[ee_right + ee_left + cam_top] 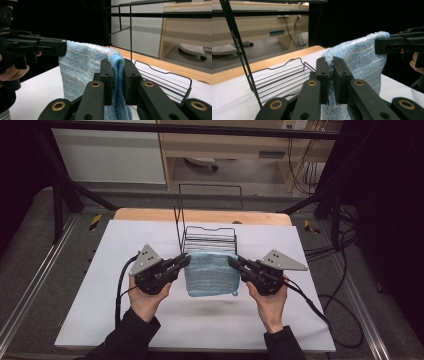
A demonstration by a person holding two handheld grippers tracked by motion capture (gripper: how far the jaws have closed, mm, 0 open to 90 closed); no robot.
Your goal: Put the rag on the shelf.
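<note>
Cloth: blue towel point(211, 274) hangs at centre frame, stretched between both grippers, above the white table point(100, 310).
Left gripper point(186, 260): jaws clamped on the towel's left top corner.
Right gripper point(232, 261): jaws pinching the right top corner.
Behind: black wire rack point(210, 237), just beyond the towel.

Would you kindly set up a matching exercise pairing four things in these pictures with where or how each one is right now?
Things:
1. blue towel
2. wire rack
3. left gripper
4. right gripper

States:
A. stands on the white sheet behind the cloth
B. shut on the cloth's left top corner
C. hangs between two grippers
D. shut on the cloth's right top corner

Pairs: 1-C, 2-A, 3-B, 4-D
</note>
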